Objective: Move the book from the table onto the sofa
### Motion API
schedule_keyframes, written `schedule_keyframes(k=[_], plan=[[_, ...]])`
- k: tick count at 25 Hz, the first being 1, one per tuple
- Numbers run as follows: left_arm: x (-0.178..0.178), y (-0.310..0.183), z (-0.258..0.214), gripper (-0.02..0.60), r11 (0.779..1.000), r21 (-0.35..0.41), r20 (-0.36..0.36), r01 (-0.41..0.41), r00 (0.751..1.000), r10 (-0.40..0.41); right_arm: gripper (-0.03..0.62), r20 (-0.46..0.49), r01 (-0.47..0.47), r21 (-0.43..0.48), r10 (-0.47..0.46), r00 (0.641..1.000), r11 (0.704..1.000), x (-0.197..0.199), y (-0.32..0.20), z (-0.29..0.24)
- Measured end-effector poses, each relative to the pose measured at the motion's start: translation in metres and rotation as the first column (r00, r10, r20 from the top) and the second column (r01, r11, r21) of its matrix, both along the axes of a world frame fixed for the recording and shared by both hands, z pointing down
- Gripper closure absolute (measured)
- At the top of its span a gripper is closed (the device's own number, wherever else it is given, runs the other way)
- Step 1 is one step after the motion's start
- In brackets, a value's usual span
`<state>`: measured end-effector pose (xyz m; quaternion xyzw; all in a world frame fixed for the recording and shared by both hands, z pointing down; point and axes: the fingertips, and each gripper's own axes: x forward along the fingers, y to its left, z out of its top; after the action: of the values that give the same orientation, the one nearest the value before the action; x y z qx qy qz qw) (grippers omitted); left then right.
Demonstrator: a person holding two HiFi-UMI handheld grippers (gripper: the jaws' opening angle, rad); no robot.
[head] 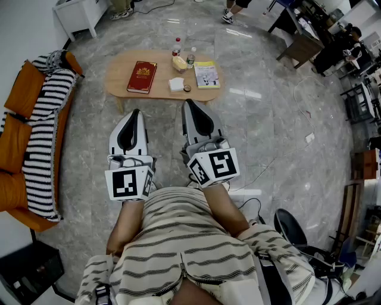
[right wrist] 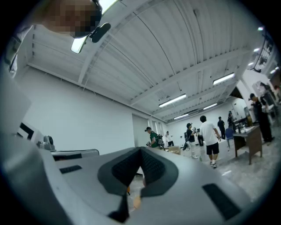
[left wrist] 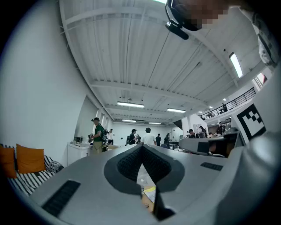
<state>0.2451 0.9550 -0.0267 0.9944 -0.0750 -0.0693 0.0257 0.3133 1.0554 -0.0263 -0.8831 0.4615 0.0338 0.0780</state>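
A red hardcover book (head: 142, 77) lies flat on the left part of the oval wooden table (head: 119, 80) at the top of the head view. The orange sofa (head: 18, 140) with a black-and-white striped blanket (head: 44, 137) stands along the left wall. My left gripper (head: 136, 112) and right gripper (head: 189, 103) hang side by side over the floor, short of the table's near edge, both pointing at it. Both are shut with nothing between the jaws. The left gripper view shows closed tips (left wrist: 141, 147) under the ceiling, and the right gripper view shows the same (right wrist: 140, 151).
On the table are also a yellow booklet (head: 206, 74), two bottles (head: 177, 47), a white tissue pack (head: 176, 84) and a small round item (head: 187, 89). A white cabinet (head: 77, 13) stands at the back left. Desks (head: 300, 41) and cables (head: 268, 167) lie to the right, and people stand far off.
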Motion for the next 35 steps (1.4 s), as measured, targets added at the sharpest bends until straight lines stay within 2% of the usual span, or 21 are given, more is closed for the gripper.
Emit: schedule_keyframes(k=[13,25,35], plan=[[-0.016,-0.017,0.006,0.577,0.999,-0.013,-0.008,-0.041,0.999,0.041,0.589,0.03,0.008,-0.014,-0.007,1.0,1.0,-0.021,-0.023,0.009],[-0.039,-0.071,0.014,0.577,0.994,-0.012,-0.014,-0.109,0.994,0.109,0.589,0.023,-0.081,-0.003,0.081,0.996,0.997,-0.044,-0.069,0.015],[-0.044,-0.107,0.026,0.577,0.992,-0.051,-0.009,-0.118,0.993,0.118,0.589,0.032,-0.136,-0.038,0.138,0.99,0.99,-0.048,-0.094,0.022]])
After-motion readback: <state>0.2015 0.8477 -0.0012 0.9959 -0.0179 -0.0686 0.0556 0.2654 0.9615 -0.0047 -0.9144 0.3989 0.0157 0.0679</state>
